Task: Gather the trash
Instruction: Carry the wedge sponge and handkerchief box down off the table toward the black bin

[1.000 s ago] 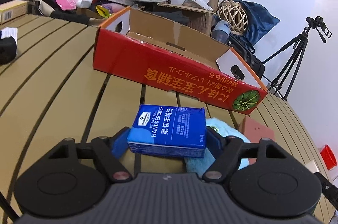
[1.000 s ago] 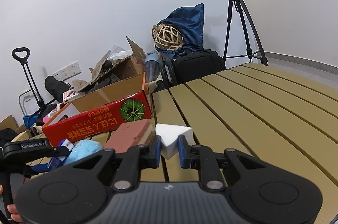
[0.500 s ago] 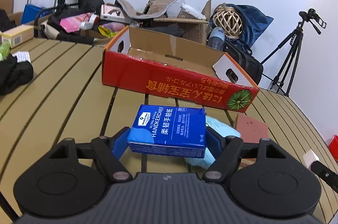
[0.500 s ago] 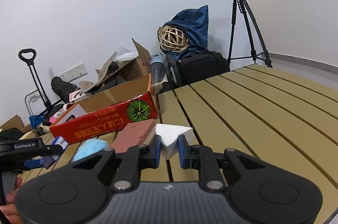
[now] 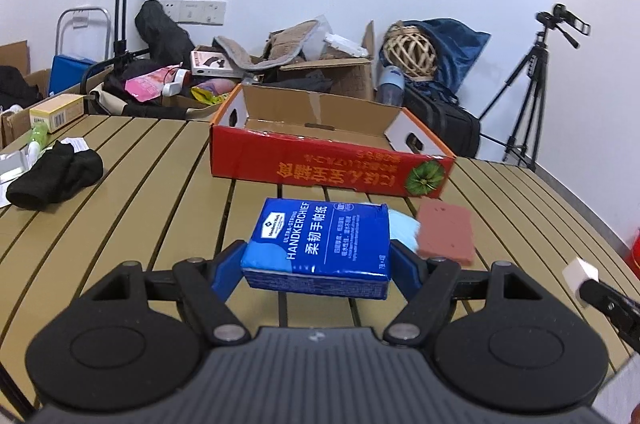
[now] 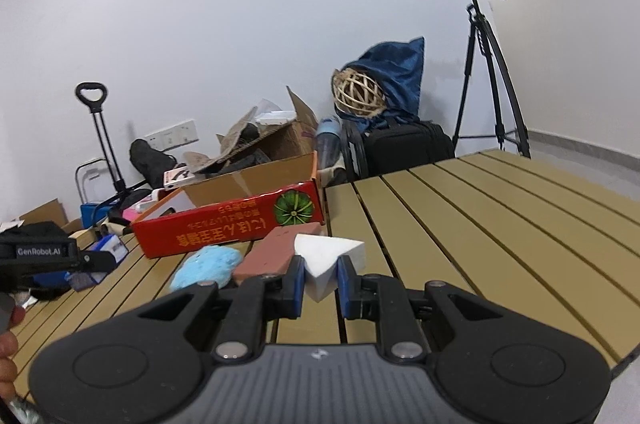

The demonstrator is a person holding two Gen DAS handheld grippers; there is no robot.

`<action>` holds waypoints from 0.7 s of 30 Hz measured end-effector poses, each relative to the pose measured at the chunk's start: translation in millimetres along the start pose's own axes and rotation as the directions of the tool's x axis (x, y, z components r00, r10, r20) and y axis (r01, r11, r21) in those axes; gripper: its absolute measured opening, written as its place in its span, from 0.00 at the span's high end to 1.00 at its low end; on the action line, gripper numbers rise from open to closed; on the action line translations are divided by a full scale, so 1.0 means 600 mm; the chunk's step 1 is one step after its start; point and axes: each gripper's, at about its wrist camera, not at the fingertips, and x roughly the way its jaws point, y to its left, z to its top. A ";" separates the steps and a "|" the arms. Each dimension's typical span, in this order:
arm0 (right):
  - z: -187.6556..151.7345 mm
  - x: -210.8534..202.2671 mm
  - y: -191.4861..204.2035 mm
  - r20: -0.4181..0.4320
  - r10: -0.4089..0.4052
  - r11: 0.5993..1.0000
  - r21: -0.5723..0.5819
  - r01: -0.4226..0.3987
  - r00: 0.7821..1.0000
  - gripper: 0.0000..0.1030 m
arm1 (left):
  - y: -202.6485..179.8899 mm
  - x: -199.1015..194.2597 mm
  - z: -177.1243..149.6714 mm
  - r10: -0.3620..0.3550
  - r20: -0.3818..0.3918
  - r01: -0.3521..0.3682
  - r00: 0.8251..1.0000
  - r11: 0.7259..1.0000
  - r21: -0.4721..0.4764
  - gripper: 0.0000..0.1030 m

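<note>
Above slatted table (image 5: 120,192), left gripper (image 5: 318,262) clasps tissue pack (image 5: 320,242) crosswise

Ahead of us the red box (image 5: 328,166) stands across the counter (image 5: 160,184), the pink sponge (image 5: 446,234) and blue fluff (image 6: 206,266) just before it; we see bare slats to its right (image 6: 480,224).
</note>
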 end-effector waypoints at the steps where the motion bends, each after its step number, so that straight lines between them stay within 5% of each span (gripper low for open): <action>1: -0.001 -0.009 0.001 0.005 0.003 1.000 -0.009 -0.003 1.000 0.84 | -0.001 -0.008 -0.004 -0.005 0.000 0.005 1.000 1.000 0.007 0.27; 21: -0.092 -0.131 0.059 -0.074 0.102 0.984 -0.140 -0.112 0.992 0.84 | 0.006 -0.180 -0.109 -0.005 -0.020 0.007 1.000 0.995 0.097 0.27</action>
